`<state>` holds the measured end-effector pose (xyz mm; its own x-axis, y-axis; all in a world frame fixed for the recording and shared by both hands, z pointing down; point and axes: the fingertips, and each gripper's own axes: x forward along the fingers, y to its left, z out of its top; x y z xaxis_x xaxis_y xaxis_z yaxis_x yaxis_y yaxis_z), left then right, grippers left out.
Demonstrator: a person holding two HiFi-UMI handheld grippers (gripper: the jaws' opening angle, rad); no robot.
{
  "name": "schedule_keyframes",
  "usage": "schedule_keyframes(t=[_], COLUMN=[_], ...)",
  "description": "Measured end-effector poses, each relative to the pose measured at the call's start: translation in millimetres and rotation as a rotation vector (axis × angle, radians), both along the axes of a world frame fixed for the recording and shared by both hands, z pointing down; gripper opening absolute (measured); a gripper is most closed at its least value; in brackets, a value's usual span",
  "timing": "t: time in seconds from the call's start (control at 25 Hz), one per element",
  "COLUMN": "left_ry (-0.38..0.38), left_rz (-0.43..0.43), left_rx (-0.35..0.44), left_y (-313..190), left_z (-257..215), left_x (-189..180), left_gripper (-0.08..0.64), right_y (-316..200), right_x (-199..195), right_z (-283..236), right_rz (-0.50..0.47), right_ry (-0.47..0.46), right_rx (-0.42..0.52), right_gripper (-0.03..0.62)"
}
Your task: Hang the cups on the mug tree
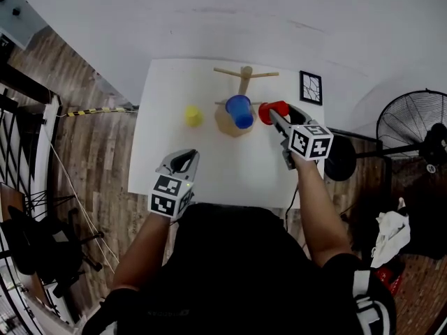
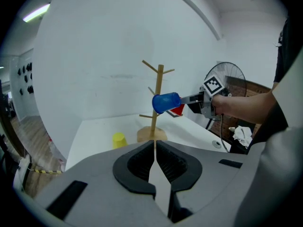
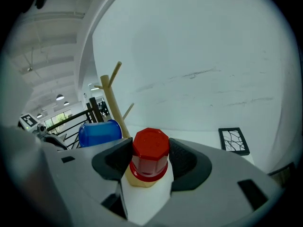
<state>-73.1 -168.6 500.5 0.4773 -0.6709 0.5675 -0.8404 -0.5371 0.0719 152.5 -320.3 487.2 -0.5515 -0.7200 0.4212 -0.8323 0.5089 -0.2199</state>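
Right gripper [image 3: 150,161] pinches red cup [image 3: 150,148] beside tree [image 1: 245,79], near table [image 1: 230,169] far edge. Blue cup [image 1: 239,110] hangs on tree. Yellow cup [image 1: 193,116] toward left edge. Left gripper [image 1: 185,160] pressed together, empty.

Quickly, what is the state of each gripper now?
Left gripper: closed, empty.
Right gripper: closed on the red cup.

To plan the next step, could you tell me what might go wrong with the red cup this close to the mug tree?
1. The red cup in the right gripper is close beside the blue cup hanging on the mug tree; a bump could knock it off.
2. A push on a peg might tip the tree, since the left gripper is away from it, shut and empty.
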Motion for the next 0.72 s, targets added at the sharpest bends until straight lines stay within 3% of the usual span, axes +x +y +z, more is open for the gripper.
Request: schedule_keyframes(t=[0.4,0.72], left_ry=[0.004,0.004], left_rz=[-0.035,-0.043], left_rx=[-0.013,-0.016], left_y=[6.4,9.3], left_z=[1.0,0.1], left_x=[-5.2,-7.0], left_gripper=[0.028,0.028], right_y=[-10.6,-27.3], right_x=[-0.7,-19.6], right_z=[-17.0,-4.2], right_rz=[0.008,0.015], right_ry=[-0.049,-0.106], right_rx=[0.043,0.009], right_gripper=[0.233,0.233])
